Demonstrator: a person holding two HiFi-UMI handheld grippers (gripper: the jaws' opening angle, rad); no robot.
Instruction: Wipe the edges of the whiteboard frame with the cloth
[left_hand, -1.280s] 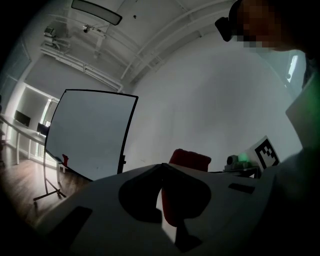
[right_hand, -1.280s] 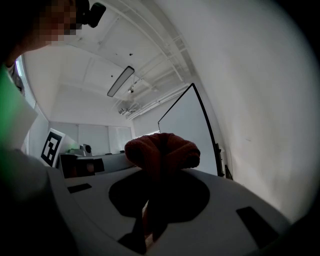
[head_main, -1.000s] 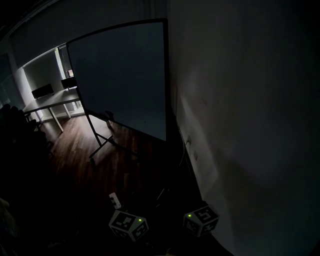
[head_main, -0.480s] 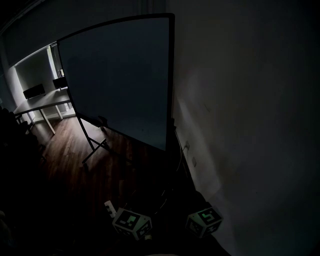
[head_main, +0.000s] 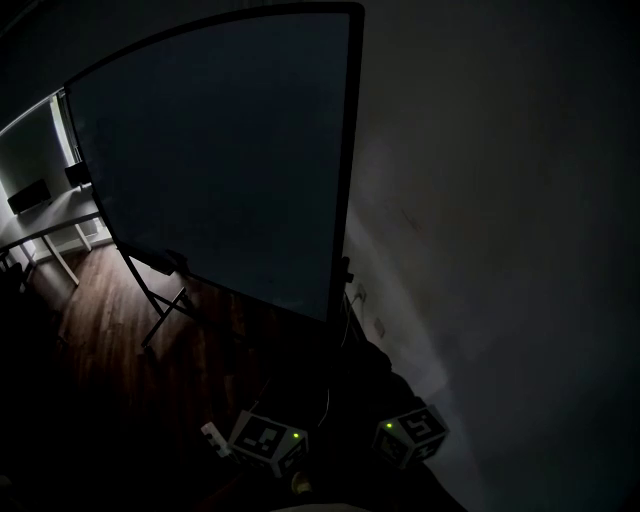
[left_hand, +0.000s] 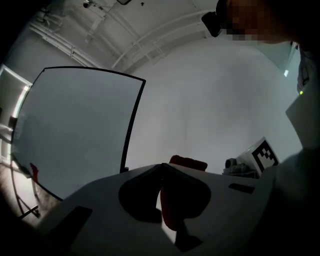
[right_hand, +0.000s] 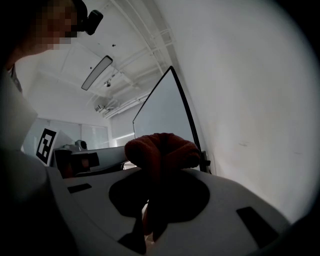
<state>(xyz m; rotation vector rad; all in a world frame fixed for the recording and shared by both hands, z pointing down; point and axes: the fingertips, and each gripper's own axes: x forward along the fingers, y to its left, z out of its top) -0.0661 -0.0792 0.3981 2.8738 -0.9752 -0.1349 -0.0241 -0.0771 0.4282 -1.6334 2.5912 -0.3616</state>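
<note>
Holding low: our right tool (right_hand: 155, 175) clamps a bunched red fluffy cloth (right_hand: 162, 150); the left tool (left_hand: 161, 167) is pinched on a second red cloth (left_hand: 189, 163). The whiteboard's black frame edge (head_main: 342, 170) stands upright, ahead and above. We judge the right tool nearer it.

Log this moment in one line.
left tongs shut on red cloth | right tongs shut on bunched cloth | whiteboard ahead, not touched | wiping not begun
</note>
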